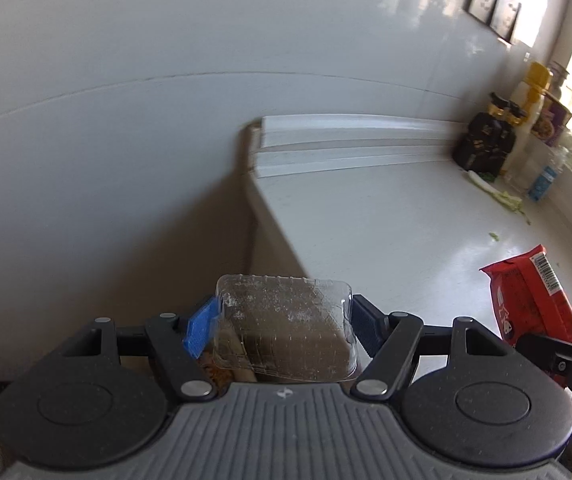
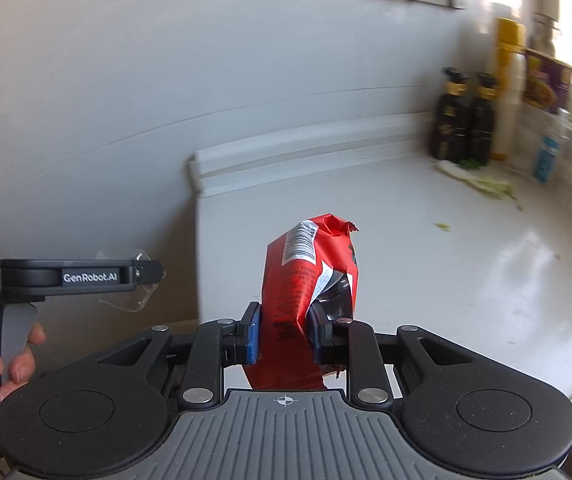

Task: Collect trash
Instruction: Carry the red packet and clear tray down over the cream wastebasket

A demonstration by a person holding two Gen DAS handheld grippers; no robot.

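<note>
The left gripper (image 1: 284, 326) was clamped on a clear plastic clamshell container (image 1: 286, 336), its blue pads pressing both sides, the container held off the left edge of the white worktop (image 1: 385, 216). The right gripper (image 2: 284, 332) was clamped on a crumpled red snack wrapper (image 2: 309, 276), held upright above the near part of the worktop. No bin showed in either view, so where the trash was to go could not be told.

To carry both pieces well, each grip probably needed to stay firm but light: the thin clamshell would likely buckle or spring out under hard pressure, and the slick wrapper could slide between the pads if tilted.

At the far corner stood two dark bottles (image 2: 463, 116), a tall yellow-capped bottle (image 2: 507, 88) and a small blue-labelled bottle (image 2: 547, 152). Green vegetable scraps (image 2: 481, 184) lay just before them, seemingly trash left to gather. Nothing stood between the grippers and those scraps.
</note>
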